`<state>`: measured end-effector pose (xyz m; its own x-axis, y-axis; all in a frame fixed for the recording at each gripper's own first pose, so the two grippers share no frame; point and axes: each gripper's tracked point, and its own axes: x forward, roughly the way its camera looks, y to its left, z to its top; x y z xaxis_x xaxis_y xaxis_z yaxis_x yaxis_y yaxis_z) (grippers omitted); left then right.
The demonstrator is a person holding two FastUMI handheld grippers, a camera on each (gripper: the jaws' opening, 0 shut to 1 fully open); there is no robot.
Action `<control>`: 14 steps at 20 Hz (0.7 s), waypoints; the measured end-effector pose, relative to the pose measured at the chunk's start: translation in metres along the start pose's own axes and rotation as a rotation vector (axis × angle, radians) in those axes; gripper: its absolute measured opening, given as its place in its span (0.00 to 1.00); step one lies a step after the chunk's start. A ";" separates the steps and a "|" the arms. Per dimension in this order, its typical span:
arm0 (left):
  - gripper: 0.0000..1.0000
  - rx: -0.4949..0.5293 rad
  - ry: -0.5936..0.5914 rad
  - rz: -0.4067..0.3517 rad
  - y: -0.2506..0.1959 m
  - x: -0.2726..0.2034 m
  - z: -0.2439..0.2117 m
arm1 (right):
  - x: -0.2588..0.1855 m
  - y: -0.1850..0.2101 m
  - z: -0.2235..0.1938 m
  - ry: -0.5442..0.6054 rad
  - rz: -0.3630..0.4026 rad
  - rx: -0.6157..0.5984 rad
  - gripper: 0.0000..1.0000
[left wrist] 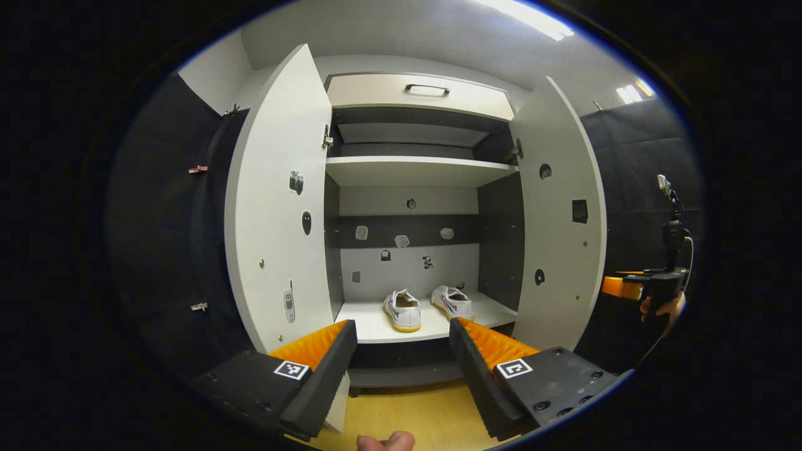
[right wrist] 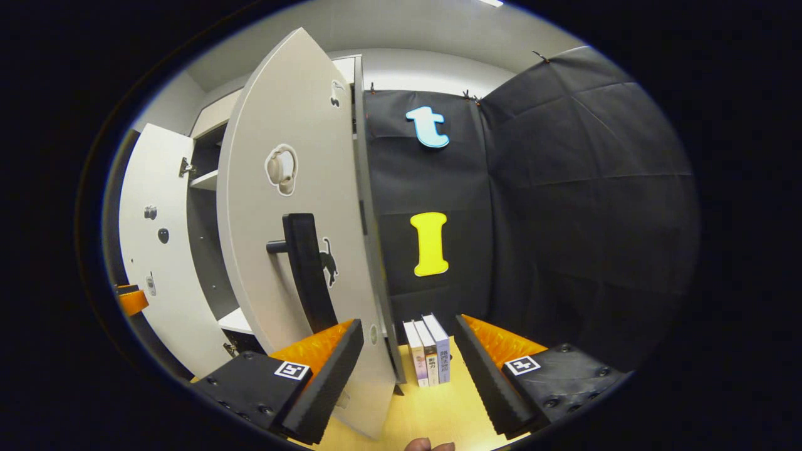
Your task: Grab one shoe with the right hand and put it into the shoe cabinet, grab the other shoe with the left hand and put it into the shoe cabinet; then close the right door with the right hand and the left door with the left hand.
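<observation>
Item: right gripper (right wrist: 406,354), fingers spread apart and holding nothing, poised just at the outer face of the right door (right wrist: 301,207), whose free edge passes between the fingers in the right gripper view. Risk: a push placed on that thin edge rather than the flat panel could slip off, or a finger could catch on the dark handle (right wrist: 305,269) and jolt the door. Item: left gripper (left wrist: 403,351), likewise parted and empty, held back from the cabinet (left wrist: 416,170) over the wooden floor (left wrist: 432,413). Risk: if it moves in early, the swinging right door may meet it (the right gripper also appears at the far right of the left gripper view, beyond the door, so the two are well apart now). Item: books (right wrist: 427,351), a small upright row on the floor just beyond the right door's edge; a wide sweep could topple them. Item: left door (left wrist: 279,200), standing fully open. Risk: shut out of order, it may clash with the right door at the centre. Item: two shoes (left wrist: 428,307), side by side on the bottom shelf (left wrist: 376,327), toes pointing outward; they sit back from the front lip, so pinching by the doors looks unlikely, though a hard slam might shift them.
</observation>
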<state>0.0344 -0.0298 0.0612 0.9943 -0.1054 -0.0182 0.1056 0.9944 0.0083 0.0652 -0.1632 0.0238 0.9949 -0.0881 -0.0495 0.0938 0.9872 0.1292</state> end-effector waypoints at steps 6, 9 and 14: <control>0.93 -0.016 0.000 0.031 0.021 -0.016 0.000 | 0.002 0.066 -0.013 0.040 0.121 0.013 0.97; 0.93 -0.023 -0.007 0.055 0.037 -0.019 -0.001 | -0.005 0.096 -0.020 0.061 0.197 0.015 0.98; 0.93 -0.046 -0.013 0.102 0.068 -0.033 -0.003 | -0.021 0.110 -0.037 0.095 0.210 0.017 0.98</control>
<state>0.0090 0.0411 0.0595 1.0000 -0.0033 -0.0064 0.0030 0.9993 -0.0367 0.0535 -0.0481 0.0023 0.9847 0.1325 -0.1129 -0.1132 0.9801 0.1632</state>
